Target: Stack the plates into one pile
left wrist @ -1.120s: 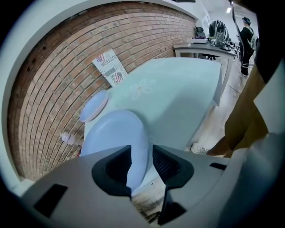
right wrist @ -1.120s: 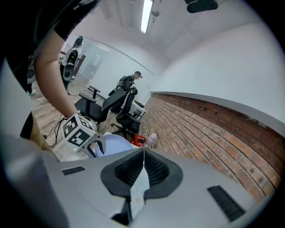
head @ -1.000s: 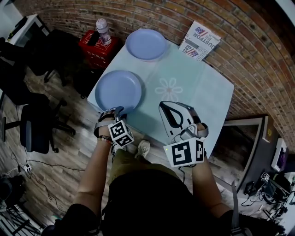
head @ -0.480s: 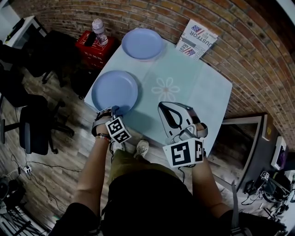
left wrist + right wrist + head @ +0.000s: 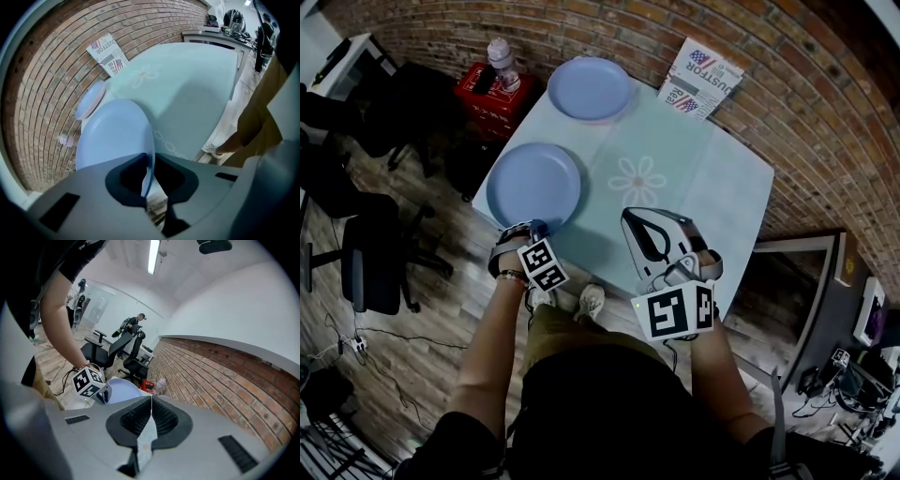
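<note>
Two light blue plates lie apart on the pale table: a near plate at the front left corner and a far plate at the back. My left gripper sits at the near plate's front rim, and its jaws have just been closing. In the left gripper view that near plate has its rim pinched between the jaws of the left gripper, with the far plate beyond. My right gripper hovers over the table's front part, shut and holding nothing, as the right gripper shows in its own view.
A folded newspaper leans on the brick wall at the table's back. A red crate with a bottle stands left of the table. Office chairs stand on the wooden floor to the left.
My left gripper has edged onto the near plate's front rim and its jaws have closed on it. The right gripper has stayed where it was.
</note>
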Action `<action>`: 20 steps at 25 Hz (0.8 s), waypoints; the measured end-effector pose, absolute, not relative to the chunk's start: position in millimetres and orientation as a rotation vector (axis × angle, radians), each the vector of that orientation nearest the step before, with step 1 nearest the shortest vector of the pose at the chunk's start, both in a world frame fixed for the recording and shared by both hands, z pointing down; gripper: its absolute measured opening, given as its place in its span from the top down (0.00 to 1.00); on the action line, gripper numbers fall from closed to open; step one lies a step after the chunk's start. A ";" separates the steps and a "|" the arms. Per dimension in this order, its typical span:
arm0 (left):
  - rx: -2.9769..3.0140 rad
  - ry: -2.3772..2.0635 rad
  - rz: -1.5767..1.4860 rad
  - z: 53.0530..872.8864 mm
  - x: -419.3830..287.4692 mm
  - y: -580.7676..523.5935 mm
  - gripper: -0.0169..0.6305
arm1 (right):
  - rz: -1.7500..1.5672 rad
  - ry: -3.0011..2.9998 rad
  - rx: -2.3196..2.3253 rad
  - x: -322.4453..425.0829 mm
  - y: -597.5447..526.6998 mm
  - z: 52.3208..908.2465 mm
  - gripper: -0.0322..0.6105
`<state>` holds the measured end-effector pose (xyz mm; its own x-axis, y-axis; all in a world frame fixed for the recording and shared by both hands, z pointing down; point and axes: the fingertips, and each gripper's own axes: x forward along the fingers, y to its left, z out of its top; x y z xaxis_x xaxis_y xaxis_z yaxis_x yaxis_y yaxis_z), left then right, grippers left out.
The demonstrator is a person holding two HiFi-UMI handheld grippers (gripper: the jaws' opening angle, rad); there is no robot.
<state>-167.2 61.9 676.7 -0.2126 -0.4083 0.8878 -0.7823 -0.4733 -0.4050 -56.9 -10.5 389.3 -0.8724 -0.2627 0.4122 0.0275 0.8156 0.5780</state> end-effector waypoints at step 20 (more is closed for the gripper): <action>1.841 -1.593 1.884 540.3 -164.5 45.6 0.92 | -0.883 -2.595 0.234 -50.4 -8.9 339.9 0.89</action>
